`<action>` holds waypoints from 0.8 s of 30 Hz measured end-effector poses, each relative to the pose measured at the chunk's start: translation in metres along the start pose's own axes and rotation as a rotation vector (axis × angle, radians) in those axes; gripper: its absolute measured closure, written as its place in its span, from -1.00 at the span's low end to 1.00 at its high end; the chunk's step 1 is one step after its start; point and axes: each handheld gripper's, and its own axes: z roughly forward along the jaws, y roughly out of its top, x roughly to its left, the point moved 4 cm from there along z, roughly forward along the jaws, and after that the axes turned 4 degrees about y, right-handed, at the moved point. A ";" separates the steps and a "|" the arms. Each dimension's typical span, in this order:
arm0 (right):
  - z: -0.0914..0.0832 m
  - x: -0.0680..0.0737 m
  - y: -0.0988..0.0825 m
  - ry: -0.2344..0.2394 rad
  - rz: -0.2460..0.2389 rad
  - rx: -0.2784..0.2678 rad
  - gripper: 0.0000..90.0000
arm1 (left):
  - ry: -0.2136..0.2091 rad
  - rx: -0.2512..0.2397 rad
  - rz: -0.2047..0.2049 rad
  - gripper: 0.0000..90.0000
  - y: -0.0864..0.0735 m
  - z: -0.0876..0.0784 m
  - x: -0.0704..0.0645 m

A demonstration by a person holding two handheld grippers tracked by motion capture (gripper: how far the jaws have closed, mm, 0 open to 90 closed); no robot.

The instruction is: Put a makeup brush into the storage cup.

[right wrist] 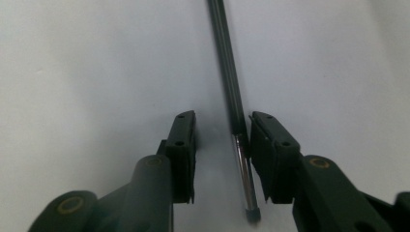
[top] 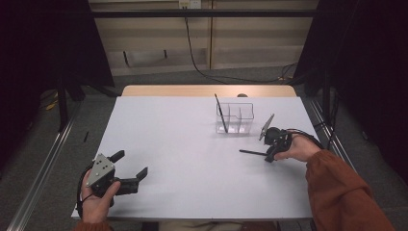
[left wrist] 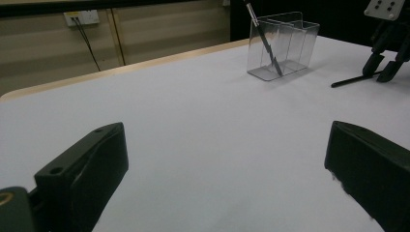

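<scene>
Your left gripper point(top: 126, 169) is idling near you, jaws spread wide and holding nothing. Farther out, your right gripper point(right wrist: 220, 140) is straddling the black pen point(right wrist: 231, 92) lying on the table point(top: 183, 144), jaws parted, the pen hugging one jaw; closing off-center is risking rolling it away, short of the clear organizer point(top: 234, 118).

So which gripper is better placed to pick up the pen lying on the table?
The right gripper. Its jaws already straddle the loose pen, open with a gap on one side. The left gripper is open at the table's opposite near corner, far from that pen.
</scene>
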 end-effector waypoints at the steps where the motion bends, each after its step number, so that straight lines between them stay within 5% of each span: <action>1: 0.000 0.000 0.000 0.003 -0.001 0.008 0.49 | -0.001 0.000 0.000 -0.96 0.000 0.000 0.000; 10: 0.001 0.001 0.003 0.033 -0.003 0.033 0.88 | 0.001 0.003 0.005 -0.96 0.000 0.000 0.000; 16: 0.000 0.001 0.005 0.045 -0.006 0.054 0.88 | 0.002 0.003 0.005 -0.96 0.000 0.000 0.000; 24: -0.001 -0.001 0.001 0.065 0.025 0.007 0.88 | -0.001 0.003 -0.002 -0.96 -0.001 0.001 0.000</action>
